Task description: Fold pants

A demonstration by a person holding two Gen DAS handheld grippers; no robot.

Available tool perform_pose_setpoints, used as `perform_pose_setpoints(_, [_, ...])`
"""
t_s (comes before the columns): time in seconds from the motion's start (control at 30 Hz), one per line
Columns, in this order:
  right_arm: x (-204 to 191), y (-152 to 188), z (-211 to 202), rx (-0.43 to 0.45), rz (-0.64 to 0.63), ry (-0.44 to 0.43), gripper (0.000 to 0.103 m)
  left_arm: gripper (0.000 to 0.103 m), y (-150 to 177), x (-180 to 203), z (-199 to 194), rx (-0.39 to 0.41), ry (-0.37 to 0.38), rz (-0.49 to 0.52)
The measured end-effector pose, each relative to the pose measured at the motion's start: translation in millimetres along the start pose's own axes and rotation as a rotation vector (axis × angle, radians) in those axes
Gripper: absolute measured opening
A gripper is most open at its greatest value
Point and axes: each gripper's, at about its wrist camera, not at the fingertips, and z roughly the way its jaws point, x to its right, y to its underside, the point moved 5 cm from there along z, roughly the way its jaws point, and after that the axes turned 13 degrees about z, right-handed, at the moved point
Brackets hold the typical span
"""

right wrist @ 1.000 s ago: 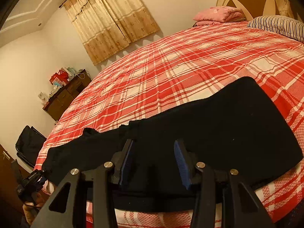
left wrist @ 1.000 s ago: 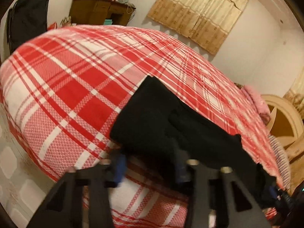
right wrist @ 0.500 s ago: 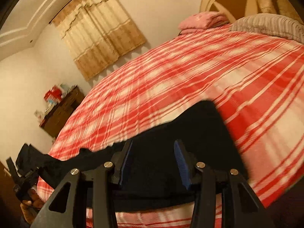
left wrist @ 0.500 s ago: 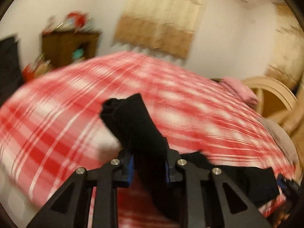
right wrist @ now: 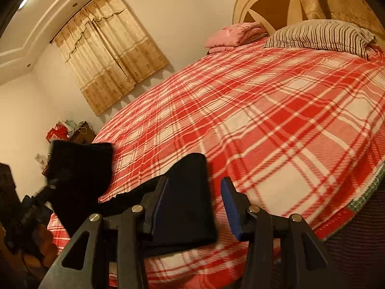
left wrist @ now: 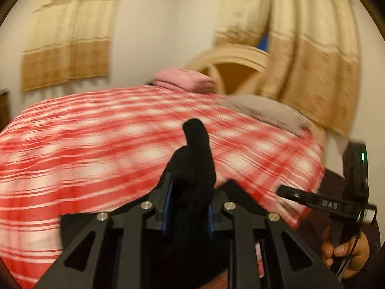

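Observation:
Black pants (right wrist: 187, 204) lie along the near edge of a bed with a red and white plaid cover (right wrist: 276, 125). My left gripper (left wrist: 189, 200) is shut on one end of the pants (left wrist: 195, 159), and a dark fold stands up between its blue pads above the bed. In the right wrist view that lifted end (right wrist: 81, 166) hangs at the far left. My right gripper (right wrist: 195, 185) hovers with its jaws apart over the other end. The cloth lies against the left pad, with a gap to the right pad. A hand (left wrist: 346, 252) holds the right gripper's handle.
A striped pillow (right wrist: 320, 36) and a folded pink blanket (right wrist: 235, 36) lie at the bed's head, by a cream headboard (right wrist: 264, 4). Tan curtains (right wrist: 108, 50) hang on the far wall. A cluttered wooden cabinet (right wrist: 77, 132) stands in the corner. The bed's edge (right wrist: 361, 192) drops off at the right.
My left gripper closed on the pants' end, lifted it off the bed and swung it toward the bed's head, rolling as it went. The cloth under my right gripper slid to the left.

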Motion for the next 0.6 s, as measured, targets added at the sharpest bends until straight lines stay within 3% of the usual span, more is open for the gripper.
perform_pose_setpoints(0.1, [12, -1, -2, -0.002, 0.020, 0.005, 0.046, 0.024, 10, 36, 23, -0.035, 0.034, 0.074])
perform_pose_setpoints(0.27, [23, 0, 0, -0.025, 0.039, -0.010, 0.046, 0.026, 56, 73, 55, -0.183, 0.066, 0.146])
perform_pose_setpoints(0.33, [22, 1, 4, -0.054, 0.047, -0.035, 0.046, 0.036, 61, 77, 48, -0.183, 0.048, 0.207])
perform_pose_setpoints(0.4, [18, -1, 7, -0.079, 0.062, -0.079, 0.047, 0.044, 58, 78, 40, -0.198, 0.084, 0.223])
perform_pose_setpoints(0.5, [8, -7, 11, -0.097, 0.074, -0.132, 0.048, 0.069, 54, 69, 24, -0.257, 0.227, 0.147])
perform_pose_setpoints(0.53, [1, -7, 13, -0.109, 0.076, -0.157, 0.050, 0.070, 53, 61, 14, -0.256, 0.237, 0.143])
perform_pose_setpoints(0.6, [-13, -12, 23, -0.144, 0.074, -0.226, 0.066, 0.071, 54, 46, -2, -0.230, 0.209, 0.143])
